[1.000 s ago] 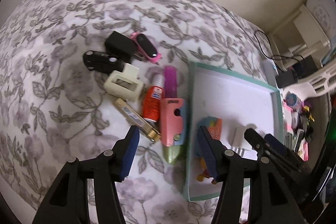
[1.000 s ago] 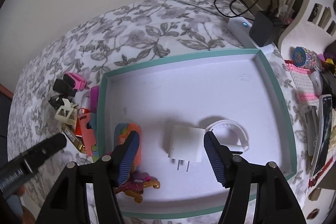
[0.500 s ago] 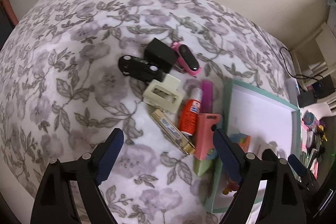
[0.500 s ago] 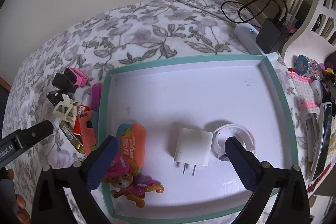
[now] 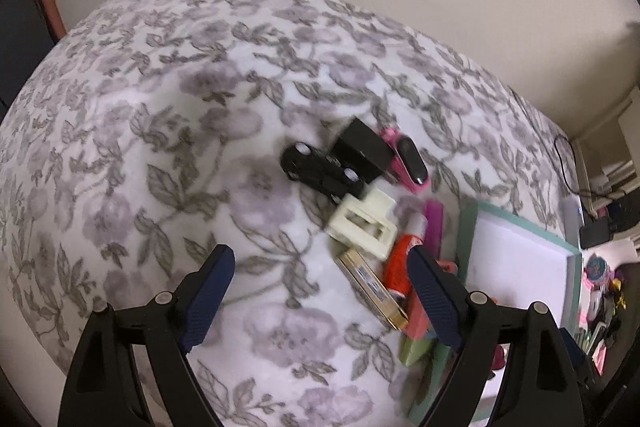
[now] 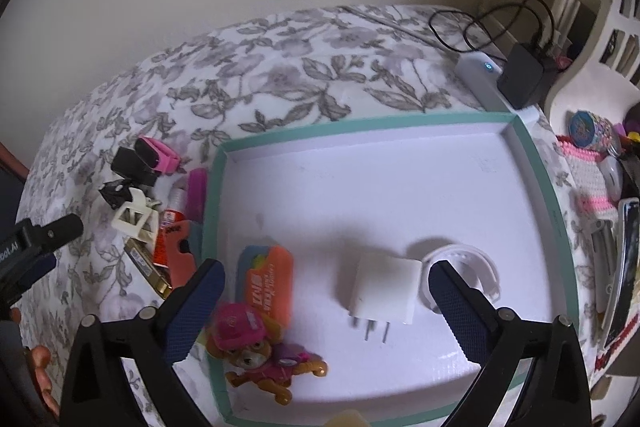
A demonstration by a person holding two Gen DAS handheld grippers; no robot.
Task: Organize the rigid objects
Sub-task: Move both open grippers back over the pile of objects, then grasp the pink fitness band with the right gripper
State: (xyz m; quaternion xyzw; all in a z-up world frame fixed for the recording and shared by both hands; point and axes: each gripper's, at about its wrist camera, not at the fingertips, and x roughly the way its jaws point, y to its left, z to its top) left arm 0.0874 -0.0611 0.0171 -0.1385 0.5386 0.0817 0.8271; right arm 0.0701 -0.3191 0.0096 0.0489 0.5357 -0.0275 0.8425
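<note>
A green-rimmed white tray (image 6: pixel 532 163) lies on the flowered bedspread. In it are a white plug adapter (image 6: pixel 382 291), a white ring (image 6: pixel 464 261), an orange tag (image 6: pixel 268 281) and a pink-hatted toy dog (image 6: pixel 256 351). My right gripper (image 6: pixel 326 303) is open and empty above them. Left of the tray (image 5: pixel 466 227) lies a pile: black toy car (image 5: pixel 316 171), black block (image 5: pixel 362 149), pink device (image 5: pixel 406 159), cream frame (image 5: pixel 362 227), gold bar (image 5: pixel 372 289), red tube (image 5: pixel 398 263). My left gripper (image 5: pixel 320 295) is open and empty over the bedspread near the pile.
A white power strip (image 6: pixel 484 75) with a black charger (image 6: pixel 522 75) and cable sits beyond the tray's far right corner. Cluttered small items and a white chair (image 6: pixel 592 59) stand to the right. A wall runs behind the bed.
Both grippers have opened wider. The left gripper has swung left, away from the tray, toward the pile on the bedspread. The right gripper has drawn back slightly over the tray.
</note>
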